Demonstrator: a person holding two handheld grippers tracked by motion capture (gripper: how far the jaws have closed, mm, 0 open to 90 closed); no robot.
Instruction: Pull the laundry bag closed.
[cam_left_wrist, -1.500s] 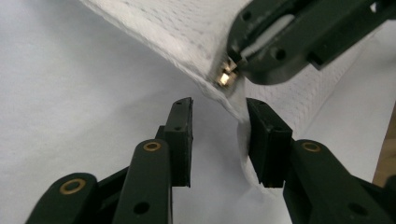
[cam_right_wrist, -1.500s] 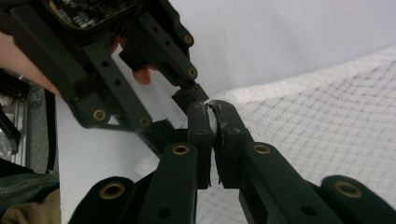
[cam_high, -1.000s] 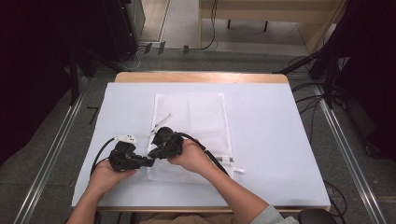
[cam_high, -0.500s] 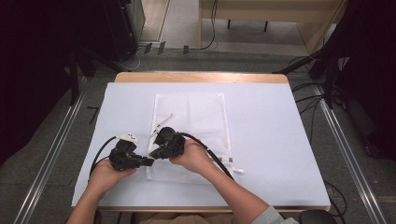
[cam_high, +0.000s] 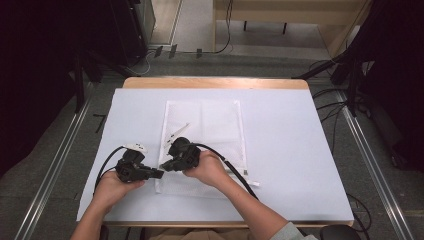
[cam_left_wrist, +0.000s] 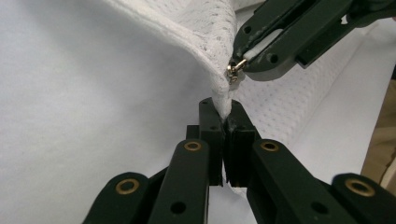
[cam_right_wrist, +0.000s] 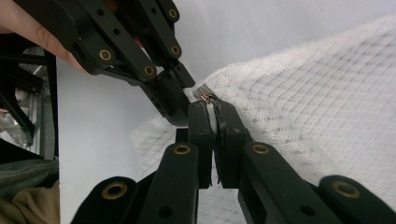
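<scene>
Mesh laundry bag lies on your table; your left gripper is clamped on its corner, your right gripper on the zipper pull.

White mesh zippered bag flat on table, near-left corner lifted, pinched

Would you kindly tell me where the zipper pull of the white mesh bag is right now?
The zipper pull sits at the lifted near-left corner of the mesh bag, pinched in the right tongs, just above the left tongs clamping the fabric beside it.
</scene>
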